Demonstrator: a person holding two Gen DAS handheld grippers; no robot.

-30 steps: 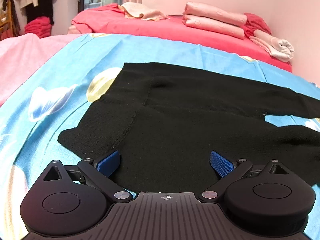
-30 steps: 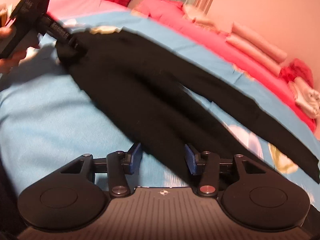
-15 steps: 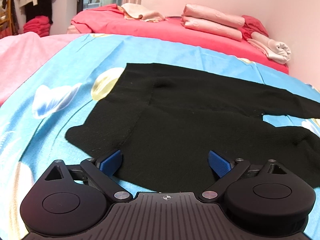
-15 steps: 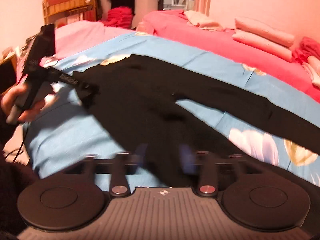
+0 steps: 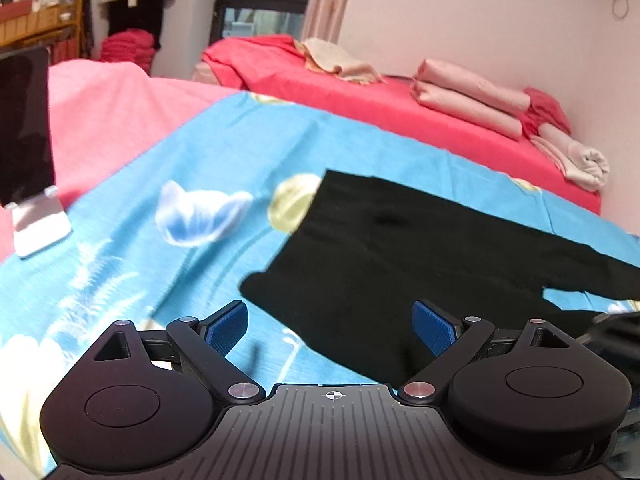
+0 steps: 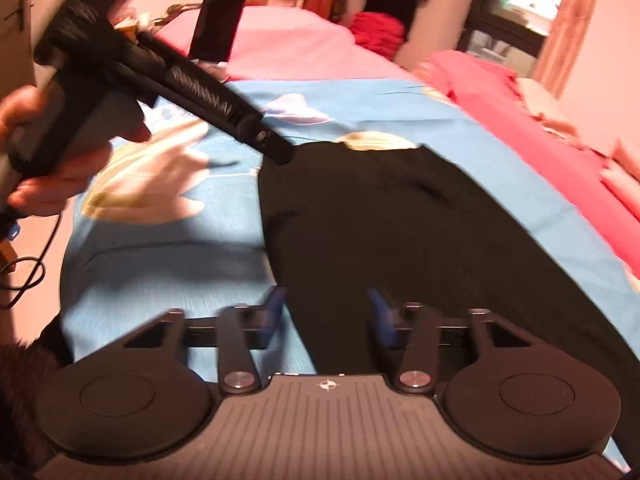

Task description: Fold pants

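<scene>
Black pants point(image 5: 384, 256) lie flat on a blue flowered sheet point(image 5: 208, 168), waist end to the left, legs running off to the right. My left gripper point(image 5: 330, 326) is open and empty, held just above the near waist corner. In the right wrist view the pants point(image 6: 384, 232) fill the middle. My right gripper point(image 6: 326, 310) is open and empty over their near edge. The left gripper's body point(image 6: 100, 68), held in a hand, points down at the waist corner.
A red bed point(image 5: 392, 108) behind holds folded pink cloths point(image 5: 468, 96) and a rolled towel point(image 5: 580, 160). A pink cover point(image 5: 108, 112) lies at the left with a dark phone on a stand point(image 5: 24, 148). Cables hang off the bed edge point(image 6: 24, 276).
My left gripper pulled back and to the left, off the pants toward the waist corner. My right gripper swung left along the pants toward the waist end. Both stayed open.
</scene>
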